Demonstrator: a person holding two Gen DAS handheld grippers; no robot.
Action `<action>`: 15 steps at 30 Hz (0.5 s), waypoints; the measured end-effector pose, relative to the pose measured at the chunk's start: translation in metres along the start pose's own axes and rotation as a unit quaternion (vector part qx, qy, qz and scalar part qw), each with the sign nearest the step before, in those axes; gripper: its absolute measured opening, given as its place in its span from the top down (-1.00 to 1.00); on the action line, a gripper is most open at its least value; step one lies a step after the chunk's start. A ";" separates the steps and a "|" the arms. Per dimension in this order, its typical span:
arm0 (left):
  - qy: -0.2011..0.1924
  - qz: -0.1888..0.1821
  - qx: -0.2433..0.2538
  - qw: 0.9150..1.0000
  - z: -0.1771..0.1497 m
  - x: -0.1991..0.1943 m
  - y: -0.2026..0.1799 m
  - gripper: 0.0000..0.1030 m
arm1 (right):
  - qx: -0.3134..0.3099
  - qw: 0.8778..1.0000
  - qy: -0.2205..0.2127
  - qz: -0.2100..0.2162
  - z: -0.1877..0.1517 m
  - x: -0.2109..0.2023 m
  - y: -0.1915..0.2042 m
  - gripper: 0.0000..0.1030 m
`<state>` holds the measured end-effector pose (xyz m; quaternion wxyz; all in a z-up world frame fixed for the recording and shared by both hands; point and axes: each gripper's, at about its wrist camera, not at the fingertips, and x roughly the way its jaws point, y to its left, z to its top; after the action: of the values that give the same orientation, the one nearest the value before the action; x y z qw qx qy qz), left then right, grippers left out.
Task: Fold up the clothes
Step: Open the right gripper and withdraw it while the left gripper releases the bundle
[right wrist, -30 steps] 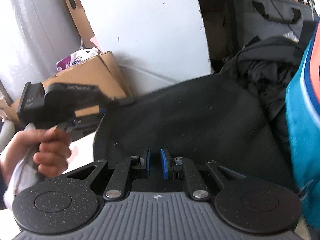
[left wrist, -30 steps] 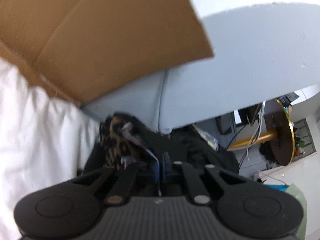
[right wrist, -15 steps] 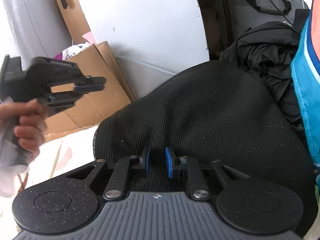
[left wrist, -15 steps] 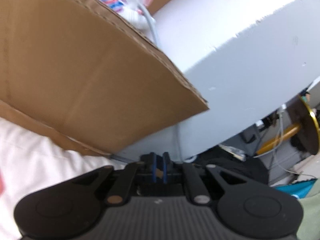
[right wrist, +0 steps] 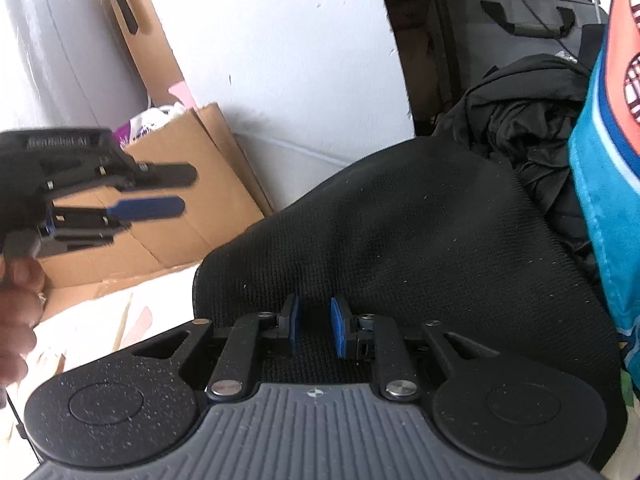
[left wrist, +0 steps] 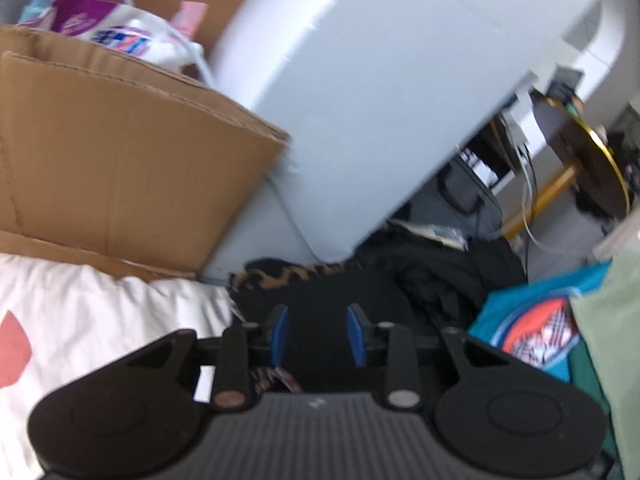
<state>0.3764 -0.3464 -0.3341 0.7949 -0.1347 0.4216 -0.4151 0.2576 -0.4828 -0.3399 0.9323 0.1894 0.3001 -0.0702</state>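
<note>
Both grippers' jaws have parted; left gripper (right wrist: 160,192) lettering blurred.

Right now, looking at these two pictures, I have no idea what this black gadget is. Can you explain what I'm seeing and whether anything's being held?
These are two hand-held grippers, each carrying a wide-angle camera that looks along its blue-padded fingers. One picture comes from the left gripper, whose jaws are open and empty above a black garment. The other comes from the right gripper, jaws slightly apart over the same black knit garment, apparently not gripping it. That view also shows the left gripper from the side, in a person's hand. Nearby: a cardboard box, white bedding, a turquoise shirt.
</note>
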 end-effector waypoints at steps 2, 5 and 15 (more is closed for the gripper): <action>0.009 -0.002 0.012 1.000 -0.009 0.003 -0.009 0.35 | -0.001 1.000 -0.008 -0.004 0.001 -0.006 -0.003 0.48; 0.020 -0.006 0.030 0.999 -0.020 0.009 -0.020 0.35 | -0.007 0.999 -0.022 -0.026 0.001 -0.015 -0.009 0.26; 0.038 -0.015 0.084 0.996 -0.039 0.021 -0.044 0.35 | -0.012 0.997 -0.028 -0.076 -0.011 -0.032 -0.041 0.15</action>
<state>0.3281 -0.3844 -0.3451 0.7804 -0.0582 0.4130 -0.4658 0.2161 -0.5158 -0.3422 0.9347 0.1525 0.2878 -0.1421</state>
